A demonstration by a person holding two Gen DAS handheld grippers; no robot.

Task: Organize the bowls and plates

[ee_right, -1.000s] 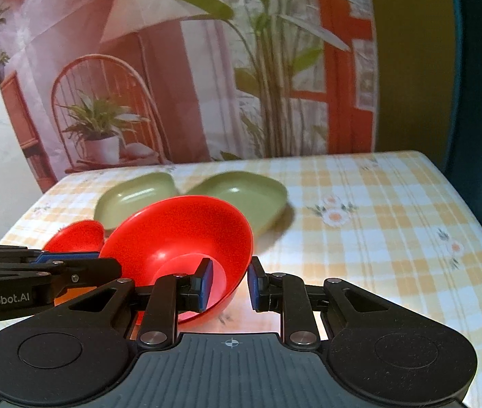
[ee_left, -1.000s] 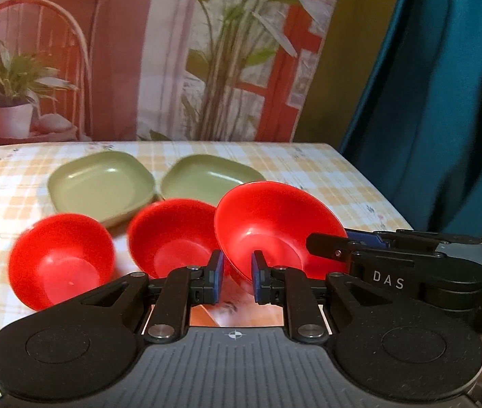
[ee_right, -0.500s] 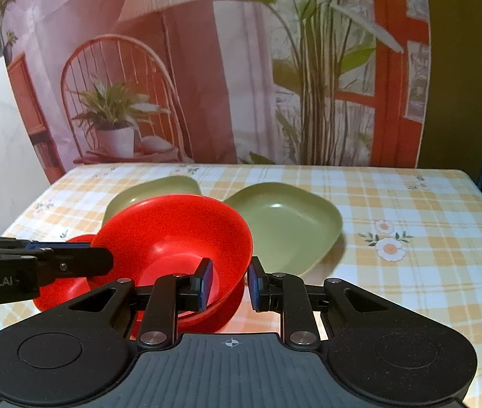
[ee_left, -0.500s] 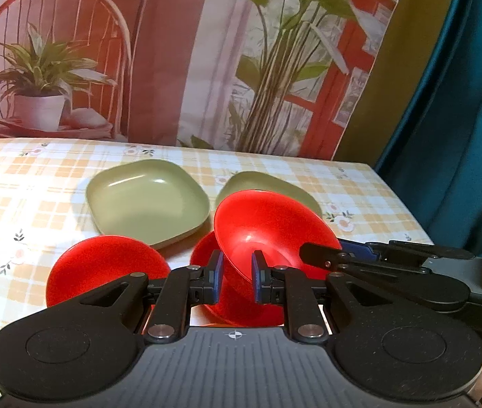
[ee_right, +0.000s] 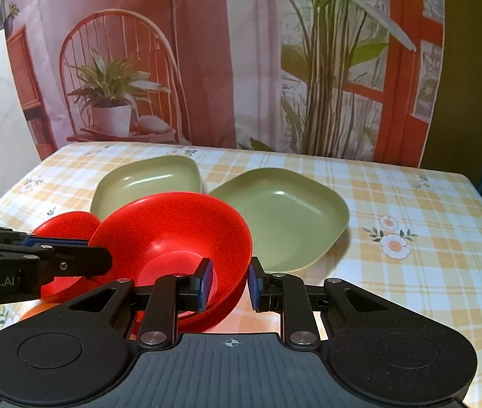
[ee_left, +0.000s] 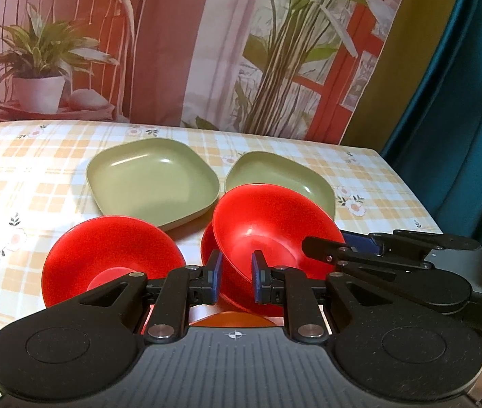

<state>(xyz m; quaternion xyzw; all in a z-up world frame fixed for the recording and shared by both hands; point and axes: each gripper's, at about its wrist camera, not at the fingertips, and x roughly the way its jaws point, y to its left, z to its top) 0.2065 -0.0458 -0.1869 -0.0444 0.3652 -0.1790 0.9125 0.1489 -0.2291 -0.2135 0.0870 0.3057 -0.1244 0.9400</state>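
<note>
Red bowl [ee_right: 172, 227] nested over another, lower bowl [ee_left: 212, 255] mostly hidden, right tongs [ee_right: 230, 284] straddling rim

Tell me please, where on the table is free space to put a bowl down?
Bare tablecloth lies right of the right green plate, toward the table's far and right edges. More lies left of the left green plate and the lone red bowl. The middle is crowded: plates side by side, stacked red bowls, both grippers.
</note>
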